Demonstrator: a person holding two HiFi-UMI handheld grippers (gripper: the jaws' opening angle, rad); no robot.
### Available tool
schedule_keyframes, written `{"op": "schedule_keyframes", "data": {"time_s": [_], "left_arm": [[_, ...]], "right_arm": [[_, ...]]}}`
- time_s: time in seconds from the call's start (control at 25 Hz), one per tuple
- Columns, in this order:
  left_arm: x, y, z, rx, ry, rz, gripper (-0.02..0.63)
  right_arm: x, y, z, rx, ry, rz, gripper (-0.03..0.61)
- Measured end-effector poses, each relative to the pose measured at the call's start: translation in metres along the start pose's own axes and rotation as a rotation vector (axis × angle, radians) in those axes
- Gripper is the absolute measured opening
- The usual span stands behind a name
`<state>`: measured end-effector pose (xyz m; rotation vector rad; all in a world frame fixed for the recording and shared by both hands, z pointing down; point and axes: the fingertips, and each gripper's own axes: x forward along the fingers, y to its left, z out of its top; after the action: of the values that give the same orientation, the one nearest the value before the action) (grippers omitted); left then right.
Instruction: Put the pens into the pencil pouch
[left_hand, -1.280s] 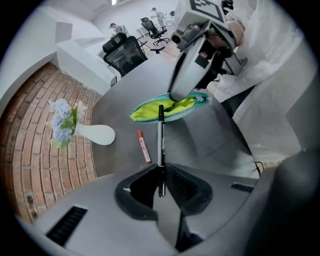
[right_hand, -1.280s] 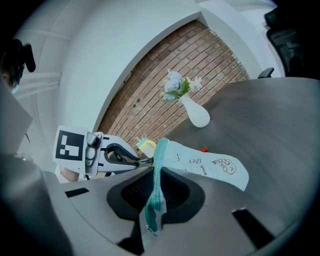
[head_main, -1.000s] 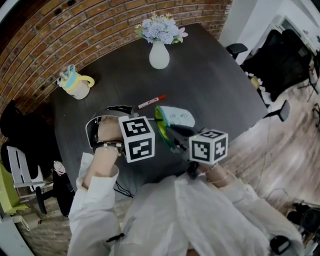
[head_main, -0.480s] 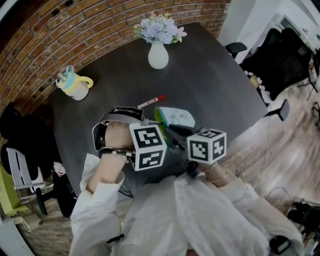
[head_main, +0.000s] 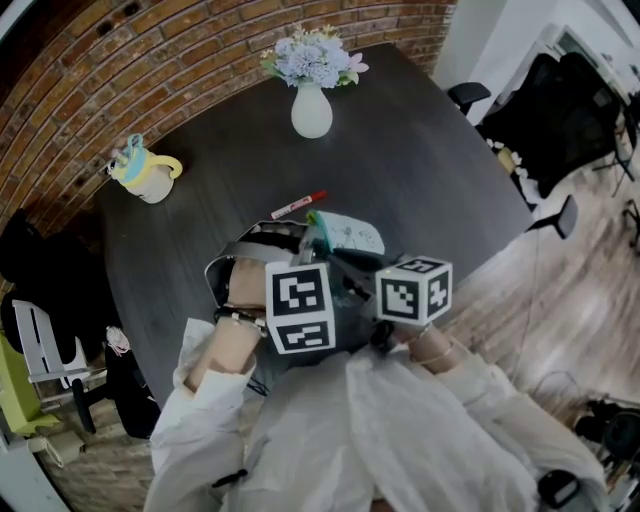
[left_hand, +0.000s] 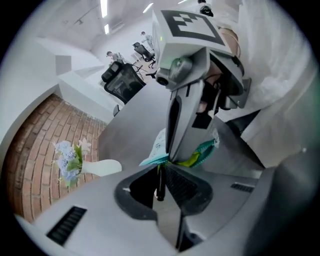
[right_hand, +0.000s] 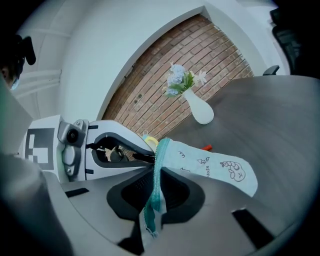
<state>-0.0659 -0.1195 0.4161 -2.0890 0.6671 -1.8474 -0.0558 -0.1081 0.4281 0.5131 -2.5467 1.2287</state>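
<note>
The left tongs (left_hand: 164, 169) are gripping a pen (left_hand: 159, 185) at the pouch (right_hand: 210, 162) mouth. The right tongs (right_hand: 156, 175) are clamping the pouch's edge.

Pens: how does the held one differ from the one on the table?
The dark pen is clamped in the left gripper at the pouch mouth; the red pen lies loose on the table beyond it. The dark pen looks black; the red pen is pale, red-capped. Both are slim.

You have a white vase (head_main: 311, 112) of pale flowers (head_main: 312, 58) at the far edge of your dark table (head_main: 430, 180). A yellow mug (head_main: 150, 175) sits well left, near the brick wall (head_main: 120, 60).
</note>
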Motion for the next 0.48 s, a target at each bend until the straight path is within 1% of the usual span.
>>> {"op": "schedule_keyframes", "data": {"time_s": [0.16,0.28,0.48], "left_arm": [[0.005,0.006,0.008,-0.062,-0.067,0.067,0.049],[0.003,0.011,0.015,-0.098,-0.120,0.115,0.049],[-0.006,0.020,0.027,-0.148,-0.229,0.178,0.072]], "right_arm": [[-0.006,-0.007,0.006,0.043,-0.036,0.010,0.034],[-0.013,-0.009,0.014,0.055,-0.066,0.008,0.034],[-0.024,-0.018,0.018,0.077,-0.101,-0.003,0.034]]}}
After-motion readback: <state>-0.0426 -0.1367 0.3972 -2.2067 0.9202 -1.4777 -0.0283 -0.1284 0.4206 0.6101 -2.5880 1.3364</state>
